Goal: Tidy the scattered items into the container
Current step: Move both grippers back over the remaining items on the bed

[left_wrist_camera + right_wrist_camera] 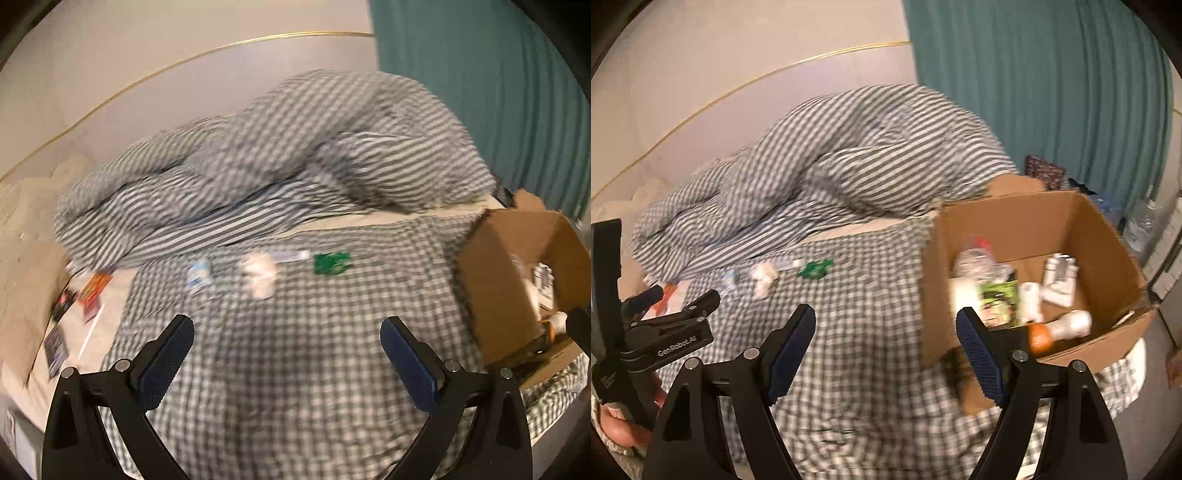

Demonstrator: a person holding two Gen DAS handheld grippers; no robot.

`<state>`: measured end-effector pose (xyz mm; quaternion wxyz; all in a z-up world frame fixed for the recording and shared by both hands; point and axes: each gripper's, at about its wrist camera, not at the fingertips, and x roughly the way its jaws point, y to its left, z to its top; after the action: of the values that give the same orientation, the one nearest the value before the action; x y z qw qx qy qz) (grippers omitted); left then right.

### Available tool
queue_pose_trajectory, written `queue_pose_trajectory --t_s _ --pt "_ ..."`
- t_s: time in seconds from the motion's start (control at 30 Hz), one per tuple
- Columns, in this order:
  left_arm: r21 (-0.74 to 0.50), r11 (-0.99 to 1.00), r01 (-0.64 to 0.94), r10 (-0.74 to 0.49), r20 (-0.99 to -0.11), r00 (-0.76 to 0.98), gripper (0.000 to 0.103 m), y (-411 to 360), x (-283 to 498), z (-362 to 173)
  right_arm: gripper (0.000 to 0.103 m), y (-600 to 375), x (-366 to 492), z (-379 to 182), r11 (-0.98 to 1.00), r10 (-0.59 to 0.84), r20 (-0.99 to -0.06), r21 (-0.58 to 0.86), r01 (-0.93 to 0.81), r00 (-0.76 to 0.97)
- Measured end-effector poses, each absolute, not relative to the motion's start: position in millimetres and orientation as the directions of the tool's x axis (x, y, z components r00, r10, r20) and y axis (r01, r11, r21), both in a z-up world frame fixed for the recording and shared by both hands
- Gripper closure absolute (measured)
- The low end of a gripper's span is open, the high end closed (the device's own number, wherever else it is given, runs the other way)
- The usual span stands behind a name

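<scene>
- Heaped grey-and-white striped duvet (pixel 280 155), upper centre of the frame: bunched back, probably to bare the checked sheet.
- Open brown cardboard box (pixel 1015 221), right of frame: your container, flaps up for dropping in; white bottles already lie inside.
- Your left gripper (pixel 287 354) and right gripper (pixel 885 350), bottom centre: both jaws wide, nothing between them.
- Crumpled white item (pixel 258 273), green packet (pixel 330 263), small blue-white packet (pixel 199 275), mid-frame on the sheet: still to collect.

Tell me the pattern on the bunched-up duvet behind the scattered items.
Grey and white stripes on the duvet, clearest in the right wrist view.
</scene>
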<state>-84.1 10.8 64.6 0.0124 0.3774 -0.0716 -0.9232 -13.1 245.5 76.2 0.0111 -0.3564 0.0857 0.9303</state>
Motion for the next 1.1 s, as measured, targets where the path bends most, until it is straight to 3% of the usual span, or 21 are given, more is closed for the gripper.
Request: queue_pose_trajectory --t_s 0.47,1.1 --pt "0.070 -0.981 0.180 -0.175 -0.711 -0.681 0.000 -128.0 -52.3 49.3 0.025 157.2 -17.3 73.6 -0.993 -0.110 -0.682 0.106 0.051 -0.723" --pt "0.054 -0.982 0.181 -0.161 -0.744 -0.649 0.000 -149.8 -88.8 4.6 0.025 136.4 -55.2 37.0 -0.993 -0.119 -0.736 0.078 0.092 -0.666"
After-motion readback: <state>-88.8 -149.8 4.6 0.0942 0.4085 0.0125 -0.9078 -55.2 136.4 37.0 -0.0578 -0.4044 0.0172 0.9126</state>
